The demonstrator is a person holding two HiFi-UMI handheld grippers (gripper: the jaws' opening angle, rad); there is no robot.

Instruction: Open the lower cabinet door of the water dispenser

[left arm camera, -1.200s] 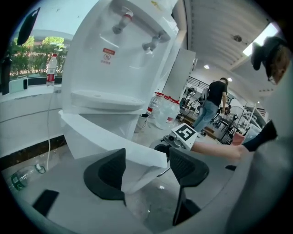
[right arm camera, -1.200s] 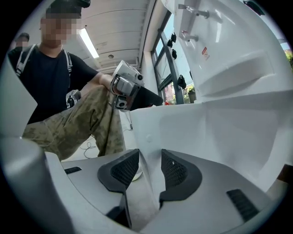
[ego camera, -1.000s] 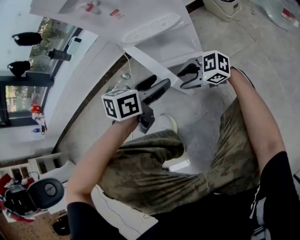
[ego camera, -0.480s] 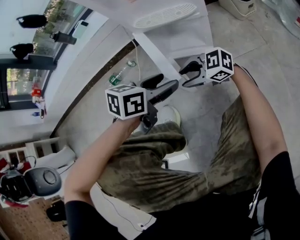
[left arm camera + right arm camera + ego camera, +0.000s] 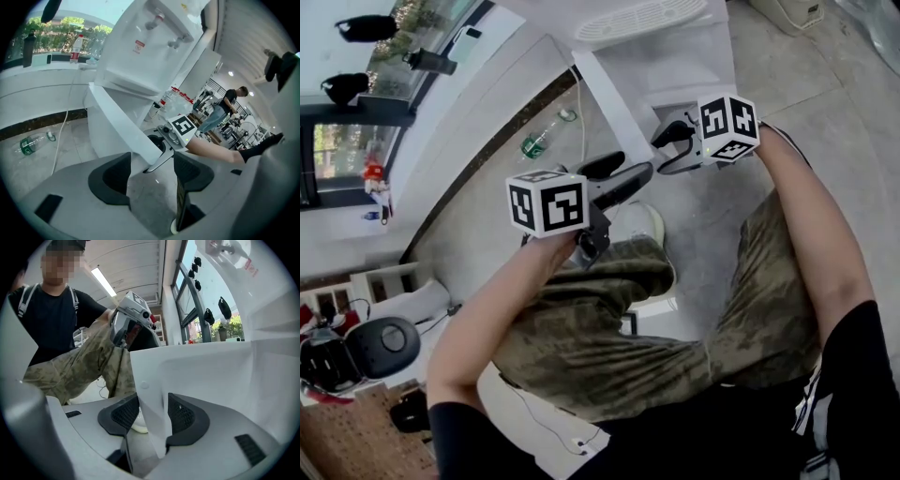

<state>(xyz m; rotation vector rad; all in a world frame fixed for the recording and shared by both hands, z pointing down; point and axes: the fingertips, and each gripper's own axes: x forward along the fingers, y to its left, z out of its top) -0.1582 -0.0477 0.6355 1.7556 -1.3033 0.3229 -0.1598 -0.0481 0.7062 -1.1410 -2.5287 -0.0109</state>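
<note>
my right claw is clenched on the free edge of the lower cabinet door, part-open between its pads, my left claw released empty beside it; pulling off the hinge's arc could slip that smooth edge free.

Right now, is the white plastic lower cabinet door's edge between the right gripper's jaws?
Yes, the right gripper has the edge of the white plastic lower cabinet door pinched between its dark pads.
</note>
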